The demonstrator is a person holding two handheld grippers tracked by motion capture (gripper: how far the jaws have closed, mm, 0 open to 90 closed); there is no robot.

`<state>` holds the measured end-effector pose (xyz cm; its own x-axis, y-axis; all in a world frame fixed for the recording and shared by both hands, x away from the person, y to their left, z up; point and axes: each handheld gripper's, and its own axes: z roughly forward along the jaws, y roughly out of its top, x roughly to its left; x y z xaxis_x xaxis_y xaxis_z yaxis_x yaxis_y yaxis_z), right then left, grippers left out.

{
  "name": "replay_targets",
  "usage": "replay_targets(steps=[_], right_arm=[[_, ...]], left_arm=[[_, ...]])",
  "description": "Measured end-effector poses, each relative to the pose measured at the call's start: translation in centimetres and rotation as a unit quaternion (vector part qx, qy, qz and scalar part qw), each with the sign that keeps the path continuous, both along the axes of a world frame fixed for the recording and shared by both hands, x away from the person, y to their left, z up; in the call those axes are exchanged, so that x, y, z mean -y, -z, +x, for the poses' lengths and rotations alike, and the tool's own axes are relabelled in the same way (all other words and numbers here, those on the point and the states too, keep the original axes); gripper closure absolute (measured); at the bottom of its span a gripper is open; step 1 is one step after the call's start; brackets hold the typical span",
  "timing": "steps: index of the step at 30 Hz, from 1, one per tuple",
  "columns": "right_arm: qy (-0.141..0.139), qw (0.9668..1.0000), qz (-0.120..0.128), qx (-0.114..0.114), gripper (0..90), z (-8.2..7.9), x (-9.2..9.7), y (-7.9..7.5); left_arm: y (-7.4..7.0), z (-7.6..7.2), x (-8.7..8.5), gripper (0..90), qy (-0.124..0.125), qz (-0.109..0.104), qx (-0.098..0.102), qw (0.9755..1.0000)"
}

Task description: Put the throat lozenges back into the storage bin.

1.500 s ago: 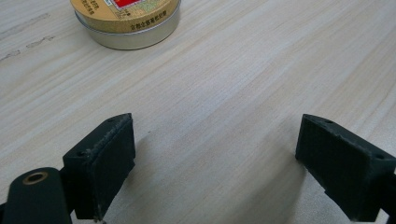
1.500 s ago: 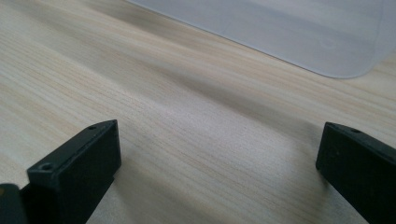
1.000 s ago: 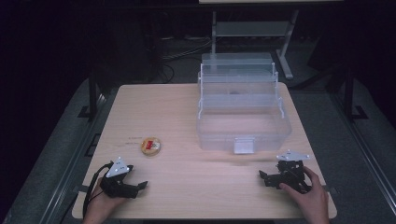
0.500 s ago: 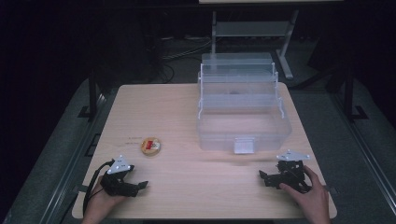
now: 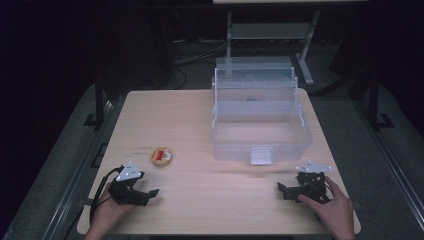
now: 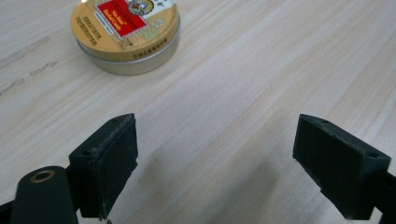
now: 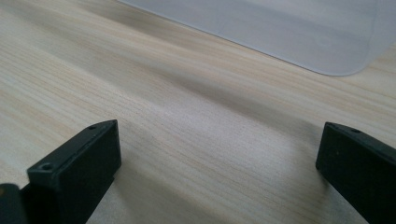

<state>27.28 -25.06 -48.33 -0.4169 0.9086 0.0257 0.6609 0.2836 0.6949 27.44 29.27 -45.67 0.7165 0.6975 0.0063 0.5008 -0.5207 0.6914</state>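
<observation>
A: Where do we find the round tin [image 5: 161, 156]?

B: We see it lying flat on the table [image 5: 200, 120], near the left gripper [image 5: 150, 192], untouched, well left of the clear plastic box [image 5: 260, 120].

A: And the jaws?

B: We note both spread wide and empty; the right gripper [image 5: 282, 189] rests on the table just before the box.

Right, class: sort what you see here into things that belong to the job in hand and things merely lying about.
Job in hand:
- small round gold tin with red label
- left gripper, open
- right gripper, open

Lying about:
- clear plastic tiered storage box
- light wooden table
</observation>
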Motion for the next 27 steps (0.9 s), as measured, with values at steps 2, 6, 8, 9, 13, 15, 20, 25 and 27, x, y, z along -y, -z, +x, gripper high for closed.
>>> replay_targets(steps=[2,6,8,9,13,15,20,25,27], right_arm=[[0.000,1.0000,0.000,0.000,0.0,0.0,0.0,0.0],[0.000,1.0000,0.001,0.000,0.0,0.1,0.0,0.0],[0.000,1.0000,0.001,0.001,0.0,0.1,-0.1,0.0],[0.000,1.0000,0.001,0.001,0.0,0.1,-0.1,0.0],[0.000,1.0000,0.001,0.001,0.0,0.1,-0.1,0.0],[0.000,1.0000,0.001,0.001,0.0,0.2,-0.1,0.0],[0.000,1.0000,0.001,0.001,0.0,0.2,-0.1,0.0],[0.000,1.0000,0.001,0.001,0.0,0.2,-0.1,0.0],[0.000,1.0000,0.001,0.001,0.0,0.2,-0.1,0.0]], left_arm=[[-0.1,0.1,0.1,13.3,0.001,0.001,0.001,1.0000],[-0.3,0.3,0.2,13.3,0.003,0.004,0.000,1.0000],[-0.5,0.5,0.2,13.3,0.003,0.006,0.002,1.0000],[-0.5,0.5,0.2,13.3,0.003,0.005,0.002,1.0000],[-0.7,0.7,0.2,13.3,0.003,0.002,0.001,1.0000],[-0.8,0.8,0.2,13.3,0.005,0.004,0.000,1.0000],[-1.3,1.1,0.3,13.3,0.001,0.002,-0.002,1.0000],[-1.7,1.5,0.3,13.3,-0.002,0.004,-0.005,1.0000],[-1.9,1.8,0.4,13.3,-0.005,0.005,-0.006,1.0000]])
